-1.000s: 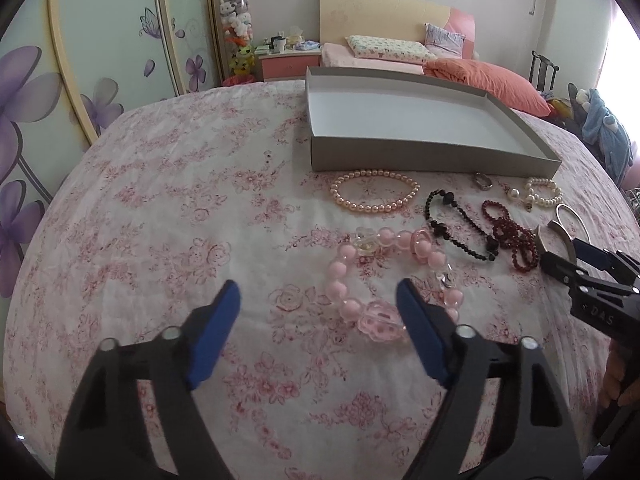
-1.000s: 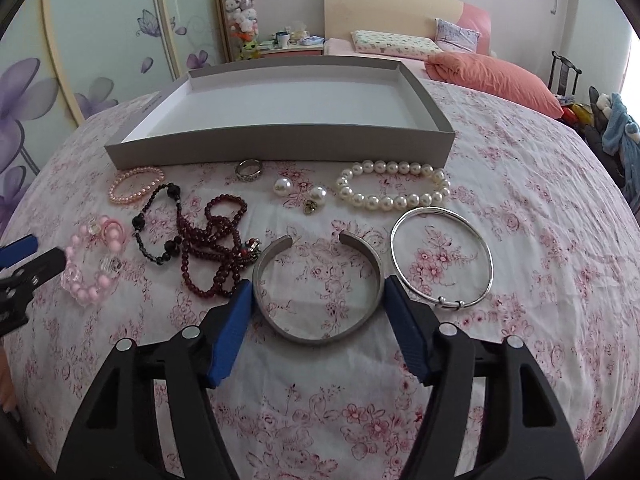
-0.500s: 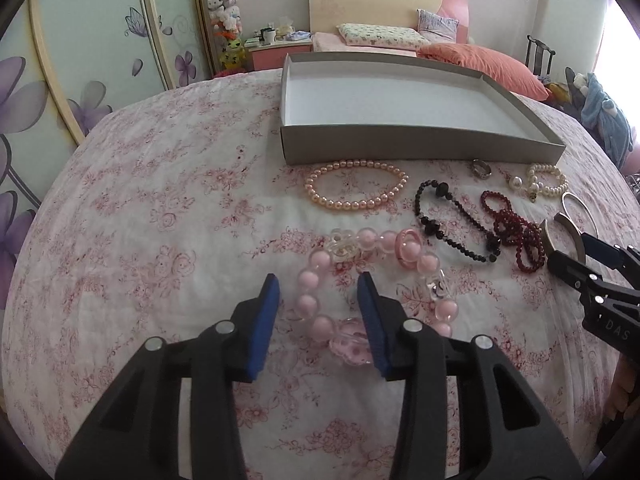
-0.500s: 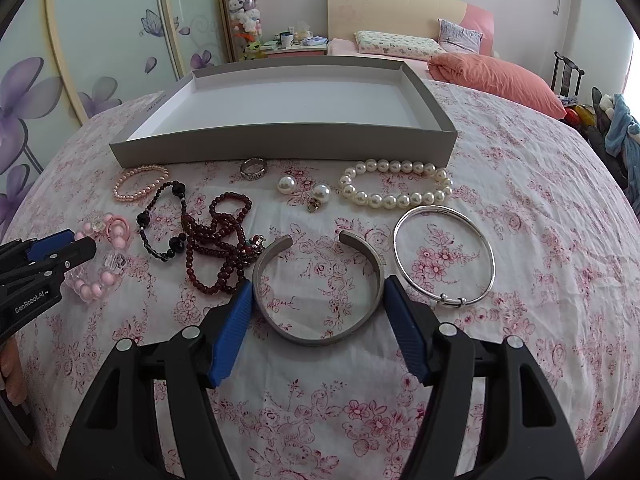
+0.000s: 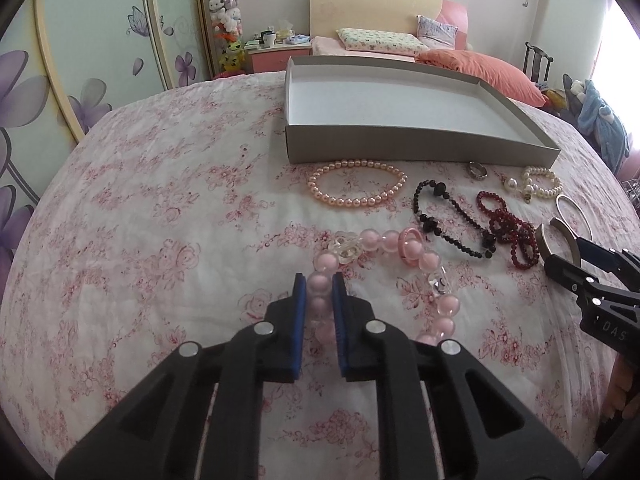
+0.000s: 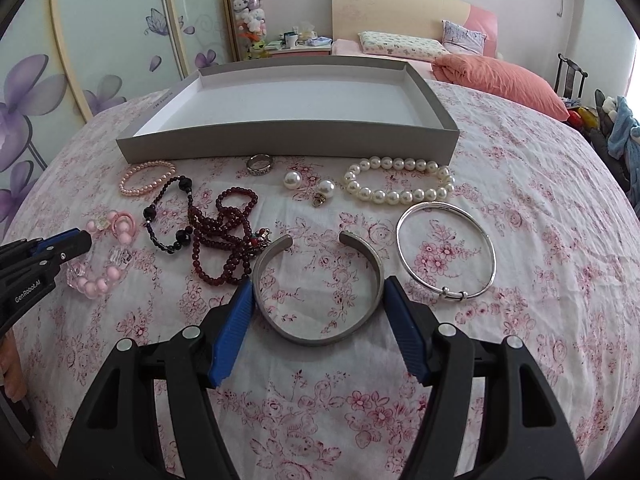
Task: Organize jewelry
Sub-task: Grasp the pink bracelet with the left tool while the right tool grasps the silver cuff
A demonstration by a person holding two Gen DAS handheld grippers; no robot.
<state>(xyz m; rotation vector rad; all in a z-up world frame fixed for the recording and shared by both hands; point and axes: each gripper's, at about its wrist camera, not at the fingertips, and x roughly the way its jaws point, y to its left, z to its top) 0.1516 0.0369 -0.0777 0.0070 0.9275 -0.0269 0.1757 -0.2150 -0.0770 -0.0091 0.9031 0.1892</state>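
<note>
My left gripper (image 5: 319, 286) is shut on the chunky pink bead bracelet (image 5: 404, 246), gripping its left side as it lies on the floral bedspread. It also shows in the right wrist view (image 6: 106, 256), with the left gripper (image 6: 66, 244) on it. My right gripper (image 6: 318, 296) is open, its blue pads on either side of the silver cuff bangle (image 6: 320, 334). An empty grey tray (image 6: 288, 142) stands behind the jewelry. Its front wall also shows in the left wrist view (image 5: 420, 148).
Loose on the bedspread: a small pink pearl bracelet (image 5: 358, 190), black bead bracelet (image 6: 170, 214), dark red bead strand (image 6: 226, 236), ring (image 6: 259, 164), pearl earrings (image 6: 308, 184), white pearl bracelet (image 6: 400, 186), thin silver bangle (image 6: 446, 252). Pillows lie behind.
My left gripper moved forward onto the pink bead bracelet and closed its jaws on it. My right gripper stayed open around the silver cuff.
</note>
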